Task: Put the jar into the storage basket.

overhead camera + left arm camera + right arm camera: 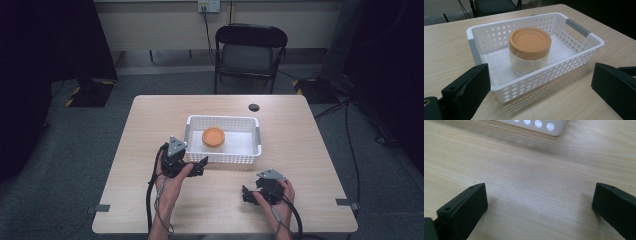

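The high view looks forward and down from the near edge, taking in the whole surface. The left gripper view sits low and close, facing the white basket toward 2 o'clock. The right gripper view skims the wood, catching that basket's corner at 12 o'clock.

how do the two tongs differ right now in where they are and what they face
The left tongs sit right at the white perforated plastic basket, facing the clear jar with the orange lid; the right tongs sit nearer the table's front edge, facing bare light wooden table with just a basket corner ahead. Both are open and hold nothing.
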Demonstrator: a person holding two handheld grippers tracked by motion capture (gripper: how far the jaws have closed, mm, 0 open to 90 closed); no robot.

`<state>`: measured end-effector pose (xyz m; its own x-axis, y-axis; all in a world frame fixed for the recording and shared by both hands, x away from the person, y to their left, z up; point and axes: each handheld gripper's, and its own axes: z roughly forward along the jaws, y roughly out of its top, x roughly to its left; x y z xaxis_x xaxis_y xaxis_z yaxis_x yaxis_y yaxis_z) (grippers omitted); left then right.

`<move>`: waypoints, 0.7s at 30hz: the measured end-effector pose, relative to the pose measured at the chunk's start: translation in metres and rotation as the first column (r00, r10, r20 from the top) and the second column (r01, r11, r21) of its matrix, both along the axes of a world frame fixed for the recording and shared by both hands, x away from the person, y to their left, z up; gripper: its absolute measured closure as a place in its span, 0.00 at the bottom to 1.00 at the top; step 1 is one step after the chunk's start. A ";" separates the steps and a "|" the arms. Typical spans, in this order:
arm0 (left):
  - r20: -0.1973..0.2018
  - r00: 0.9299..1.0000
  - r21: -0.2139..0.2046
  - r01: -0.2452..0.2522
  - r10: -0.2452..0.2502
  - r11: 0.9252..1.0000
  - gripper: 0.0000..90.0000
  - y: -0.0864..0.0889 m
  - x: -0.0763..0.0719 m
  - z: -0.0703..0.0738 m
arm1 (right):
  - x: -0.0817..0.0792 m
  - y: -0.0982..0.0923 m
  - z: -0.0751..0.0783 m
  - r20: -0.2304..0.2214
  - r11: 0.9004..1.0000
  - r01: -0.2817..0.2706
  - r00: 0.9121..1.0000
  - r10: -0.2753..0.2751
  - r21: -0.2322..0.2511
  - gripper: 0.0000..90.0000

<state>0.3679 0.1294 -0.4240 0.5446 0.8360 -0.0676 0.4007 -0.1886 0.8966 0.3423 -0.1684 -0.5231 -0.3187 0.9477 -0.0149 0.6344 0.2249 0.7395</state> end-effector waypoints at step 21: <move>0.003 0.999 -0.009 -0.050 0.050 0.999 0.02 0.017 -0.023 -0.020 | 0.000 0.000 0.000 0.000 1.000 0.001 1.000 -0.001 0.001 0.00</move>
<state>0.3448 0.1460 -0.4437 0.5027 0.8613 -0.0737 0.4068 -0.1605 0.8993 0.3424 -0.1684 -0.5231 -0.3178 0.9480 -0.0141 0.6346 0.2237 0.7397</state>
